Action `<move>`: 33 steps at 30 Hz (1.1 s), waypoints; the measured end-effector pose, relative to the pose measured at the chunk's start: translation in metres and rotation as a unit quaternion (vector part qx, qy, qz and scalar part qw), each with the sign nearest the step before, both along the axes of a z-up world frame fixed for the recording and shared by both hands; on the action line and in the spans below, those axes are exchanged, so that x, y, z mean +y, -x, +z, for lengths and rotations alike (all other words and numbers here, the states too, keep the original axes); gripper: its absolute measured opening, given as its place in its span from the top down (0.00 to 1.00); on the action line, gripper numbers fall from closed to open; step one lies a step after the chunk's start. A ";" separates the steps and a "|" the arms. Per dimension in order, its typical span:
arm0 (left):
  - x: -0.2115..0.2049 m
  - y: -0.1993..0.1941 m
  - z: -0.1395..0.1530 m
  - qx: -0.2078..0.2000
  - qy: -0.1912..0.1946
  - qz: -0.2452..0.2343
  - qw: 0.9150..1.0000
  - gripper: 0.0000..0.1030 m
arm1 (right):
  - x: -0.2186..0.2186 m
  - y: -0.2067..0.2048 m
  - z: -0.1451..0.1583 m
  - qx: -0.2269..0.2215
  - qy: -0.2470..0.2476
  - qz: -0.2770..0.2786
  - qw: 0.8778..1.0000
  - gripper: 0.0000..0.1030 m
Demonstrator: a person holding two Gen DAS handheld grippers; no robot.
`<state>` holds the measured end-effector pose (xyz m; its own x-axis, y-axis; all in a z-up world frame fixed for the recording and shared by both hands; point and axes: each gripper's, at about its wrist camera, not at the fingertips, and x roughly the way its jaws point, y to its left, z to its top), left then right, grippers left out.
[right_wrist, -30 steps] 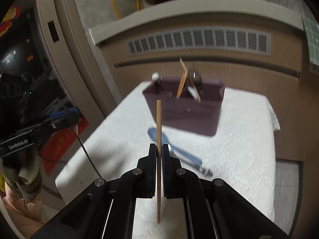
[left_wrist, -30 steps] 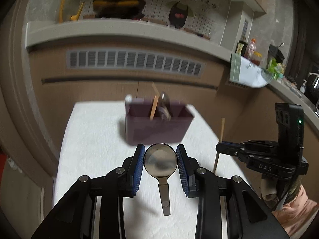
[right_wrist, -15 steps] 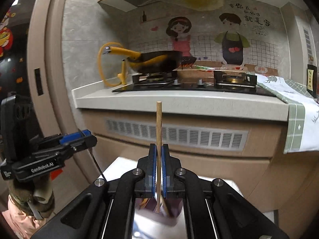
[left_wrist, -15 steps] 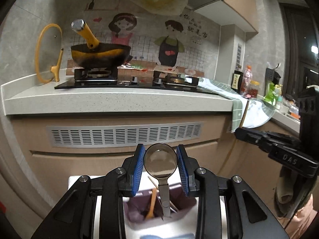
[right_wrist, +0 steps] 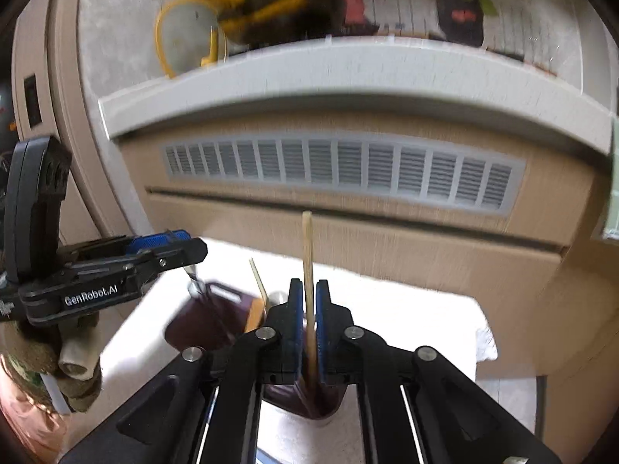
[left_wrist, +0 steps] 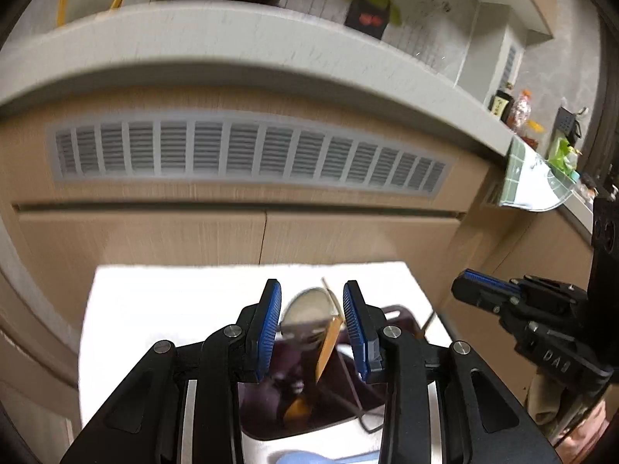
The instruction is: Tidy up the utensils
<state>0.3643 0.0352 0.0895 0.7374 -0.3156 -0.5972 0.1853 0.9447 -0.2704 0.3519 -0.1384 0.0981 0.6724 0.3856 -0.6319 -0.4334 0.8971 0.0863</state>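
My left gripper [left_wrist: 311, 309] hangs over the dark purple utensil box [left_wrist: 394, 313]. A metal spoon [left_wrist: 305, 309] sits between its blue pads with small gaps at both sides, so I cannot tell if they grip it. Its handle points down into the box, beside an orange utensil [left_wrist: 327, 342]. My right gripper [right_wrist: 307, 301] is shut on a wooden chopstick [right_wrist: 307, 247], held upright with its lower end over the box [right_wrist: 201, 321]. The left gripper also shows in the right wrist view [right_wrist: 170, 247].
The box stands on a white towel [left_wrist: 174, 309] over a small table. A blue spoon [left_wrist: 301, 458] lies on the towel in front of the box. Wooden cabinets with a grey vent [left_wrist: 247, 154] and a countertop stand behind. The right gripper [left_wrist: 487, 290] is close at the right.
Both views have tilted back down from the kitchen wall toward the box. Both grippers are now lower and right over the box, and the spoon has sunk lower between the left pads.
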 end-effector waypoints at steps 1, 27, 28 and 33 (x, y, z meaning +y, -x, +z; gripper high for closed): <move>0.001 0.001 -0.003 0.004 0.002 0.000 1.000 0.66 | 0.000 0.000 -0.005 0.004 0.007 0.000 1.000 0.85; 0.053 0.172 -0.126 0.143 -0.019 0.082 0.986 0.31 | -0.003 0.075 -0.157 0.070 0.177 -0.020 0.981 0.07; 0.056 0.175 -0.130 0.148 -0.018 0.085 0.985 0.31 | -0.005 0.080 -0.157 0.076 0.172 -0.016 0.982 0.07; 0.067 0.184 -0.138 0.162 -0.001 0.100 0.982 0.31 | 0.004 0.121 -0.169 0.127 0.148 0.027 0.980 0.07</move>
<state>0.1806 0.1022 -0.0482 0.5560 -0.1825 -0.8109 -0.0987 0.9542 -0.2824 0.2309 -0.1340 -0.0710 0.4628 0.1899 -0.8659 -0.4791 0.8754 -0.0640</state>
